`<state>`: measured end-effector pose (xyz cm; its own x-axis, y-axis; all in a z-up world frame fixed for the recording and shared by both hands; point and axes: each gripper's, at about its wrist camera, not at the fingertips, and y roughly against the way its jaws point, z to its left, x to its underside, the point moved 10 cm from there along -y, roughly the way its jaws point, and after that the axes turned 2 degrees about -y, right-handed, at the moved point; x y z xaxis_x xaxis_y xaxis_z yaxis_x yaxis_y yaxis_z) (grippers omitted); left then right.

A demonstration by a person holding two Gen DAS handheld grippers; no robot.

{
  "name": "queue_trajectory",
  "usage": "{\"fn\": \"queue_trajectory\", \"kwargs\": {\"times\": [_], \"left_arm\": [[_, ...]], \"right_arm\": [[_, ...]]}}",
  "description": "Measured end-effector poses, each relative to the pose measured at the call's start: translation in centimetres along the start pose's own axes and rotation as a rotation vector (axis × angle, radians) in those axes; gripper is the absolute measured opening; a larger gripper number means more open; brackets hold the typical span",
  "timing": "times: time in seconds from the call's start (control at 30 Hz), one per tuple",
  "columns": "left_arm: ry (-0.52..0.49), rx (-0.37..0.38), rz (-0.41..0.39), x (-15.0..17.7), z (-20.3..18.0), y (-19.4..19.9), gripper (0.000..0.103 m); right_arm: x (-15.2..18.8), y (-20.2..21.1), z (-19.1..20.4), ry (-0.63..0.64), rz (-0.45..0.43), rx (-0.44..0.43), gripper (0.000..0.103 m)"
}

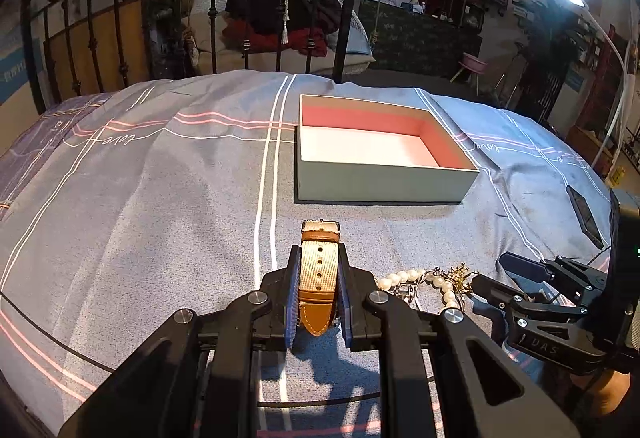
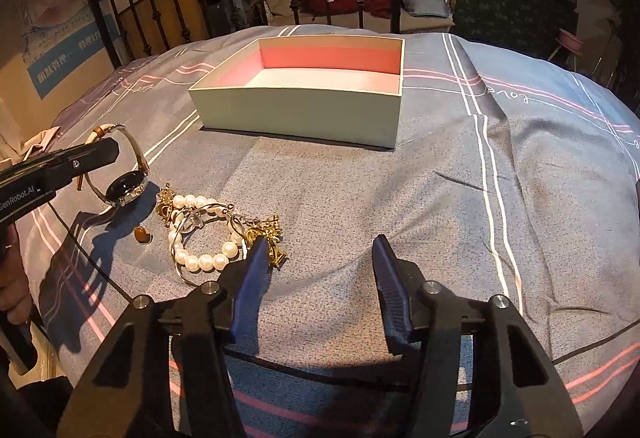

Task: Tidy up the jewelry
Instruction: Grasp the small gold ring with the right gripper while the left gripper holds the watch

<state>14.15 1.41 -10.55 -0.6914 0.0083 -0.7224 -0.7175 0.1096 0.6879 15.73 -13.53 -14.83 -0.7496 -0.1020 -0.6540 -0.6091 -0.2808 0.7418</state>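
Left gripper [image 1: 319, 278]: clamped on the watch [image 1: 319, 270] strap, lifted above the bedspread [image 1: 160, 198].
Right gripper [image 2: 316, 258]: jaws apart, holding nothing, just beside the pearl bracelet [image 2: 204, 234].
Box [image 2: 298, 110]: open-topped, beyond the jewelry pile, near the far bed edge.
Open room: bare cloth right of the pile.

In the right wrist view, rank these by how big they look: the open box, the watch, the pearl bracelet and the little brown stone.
1. Open box, clearly largest.
2. Watch and pearl bracelet: similar spread; the watch is partly hidden behind the left gripper, so I won't rank them.
3. Brown stone, smallest.
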Motion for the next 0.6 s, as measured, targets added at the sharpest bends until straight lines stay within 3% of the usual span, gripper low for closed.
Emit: {"fn": "queue_trajectory", "kwargs": {"times": [0.2, 0.47, 0.6], "left_arm": [[0.001, 0.005, -0.008, -0.1, 0.1, 0.4, 0.016], [-0.004, 0.018, -0.006, -0.4, -0.2, 0.4, 0.016], [-0.007, 0.026, -0.005, -0.6, -0.5, 0.5, 0.016]], "right_arm": [[0.1, -0.4, 0.6, 0.034, 0.014, -0.005, 0.052], [0.0, -1.2, 2.5, 0.074, 0.047, -0.092, 0.013], [0.3, -0.6, 2.8, 0.06, 0.031, -0.116, 0.013]]}}
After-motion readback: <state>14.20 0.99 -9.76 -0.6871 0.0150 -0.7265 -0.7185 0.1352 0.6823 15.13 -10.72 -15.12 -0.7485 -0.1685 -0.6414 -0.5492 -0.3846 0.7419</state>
